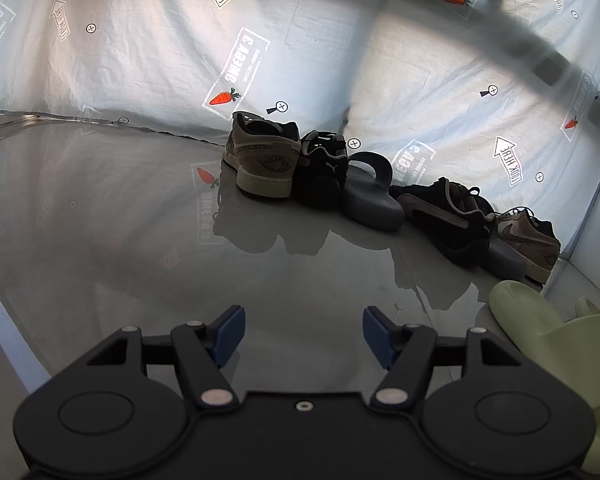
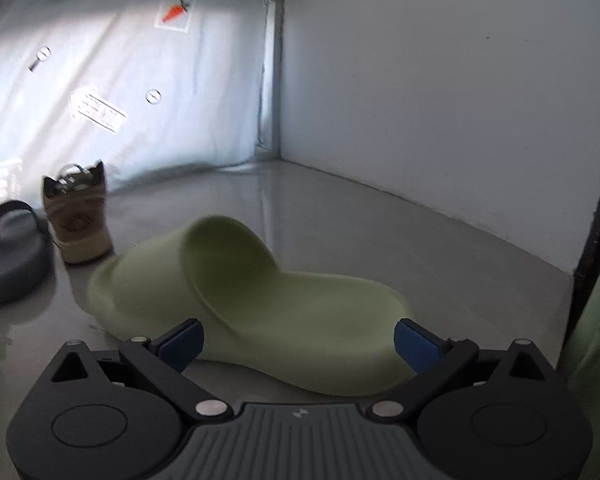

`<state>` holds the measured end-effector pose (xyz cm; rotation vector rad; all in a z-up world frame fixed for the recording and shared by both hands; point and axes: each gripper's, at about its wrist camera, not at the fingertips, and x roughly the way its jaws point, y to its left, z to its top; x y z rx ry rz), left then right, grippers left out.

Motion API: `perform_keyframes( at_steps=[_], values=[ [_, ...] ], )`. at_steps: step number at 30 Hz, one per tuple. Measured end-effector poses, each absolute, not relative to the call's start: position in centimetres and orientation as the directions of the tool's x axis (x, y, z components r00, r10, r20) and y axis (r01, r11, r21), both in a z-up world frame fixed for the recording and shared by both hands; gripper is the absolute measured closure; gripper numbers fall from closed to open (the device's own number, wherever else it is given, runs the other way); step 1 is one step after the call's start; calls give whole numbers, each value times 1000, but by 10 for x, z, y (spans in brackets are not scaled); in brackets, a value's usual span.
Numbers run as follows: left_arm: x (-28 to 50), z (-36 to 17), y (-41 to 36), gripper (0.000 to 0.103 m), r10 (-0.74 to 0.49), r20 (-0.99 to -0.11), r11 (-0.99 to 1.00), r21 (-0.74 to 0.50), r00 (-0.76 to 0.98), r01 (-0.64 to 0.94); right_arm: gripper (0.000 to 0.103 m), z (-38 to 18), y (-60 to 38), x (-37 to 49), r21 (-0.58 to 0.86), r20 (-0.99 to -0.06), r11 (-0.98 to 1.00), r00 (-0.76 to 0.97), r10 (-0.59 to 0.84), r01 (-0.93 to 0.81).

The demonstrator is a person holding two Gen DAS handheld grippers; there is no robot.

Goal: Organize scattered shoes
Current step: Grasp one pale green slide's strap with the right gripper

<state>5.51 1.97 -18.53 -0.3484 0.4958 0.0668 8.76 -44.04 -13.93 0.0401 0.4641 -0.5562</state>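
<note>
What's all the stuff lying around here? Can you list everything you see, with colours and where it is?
Tan sneakers: two, tan and cream; one at the left end of the row by the sheet, one at the right end.
Black sneakers: two, black; in the row, the second further right.
Grey slides: two, dark grey; in the row, one mostly hidden.
Green slide: one, pale green; on the floor near the corner.
Printed sheet: one, white with carrots; behind the row.
Wall: white, right side.
Left gripper: black with blue pads, open, empty.
Right gripper: same colours, jaws either side of the green slide's heel.
</note>
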Motion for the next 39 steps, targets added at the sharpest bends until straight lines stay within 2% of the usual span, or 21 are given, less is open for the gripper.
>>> perform_keyframes(
  at_steps=[3, 6, 9, 13, 21, 27, 30, 34, 37, 39],
  values=[
    [55, -186, 20, 37, -24, -479, 939, -312, 878, -144, 2, -136, -431, 99, -75, -413, 872, 781, -469, 484],
    [56, -186, 20, 37, -26, -480, 938, -314, 877, -144, 2, -133, -424, 125, -24, -446, 898, 799, -403, 439],
    [56, -186, 21, 37, -26, -481, 938, -315, 876, -145, 2, -133, -406, 154, -117, -437, 866, 758, -484, 486],
    [56, -186, 21, 37, -30, -482, 937, -319, 876, -144, 2, -149, -392, 196, -280, -497, 807, 640, -586, 520],
    [56, -186, 21, 37, -32, -479, 935, -323, 877, -143, 2, -162, -384, 164, -377, -413, 788, 674, -613, 486],
    [56, -186, 22, 37, -30, -475, 934, -327, 879, -144, 2, -154, -403, 102, -297, -462, 876, 746, -480, 380],
    [56, -186, 21, 37, -30, -475, 934, -327, 879, -145, 2, -145, -432, 63, -216, -516, 897, 735, -440, 385],
    [55, -186, 22, 37, -26, -476, 932, -328, 879, -150, 2, -138, -456, 32, -160, -541, 895, 721, -433, 417],
    [55, -186, 22, 37, -23, -478, 931, -330, 878, -155, 1, -130, -468, 14, -26, -522, 917, 776, -353, 399],
    [56, -186, 22, 37, -24, -480, 931, -330, 877, -155, 1, -125, -471, 6, 60, -479, 931, 829, -291, 361]
  ],
)
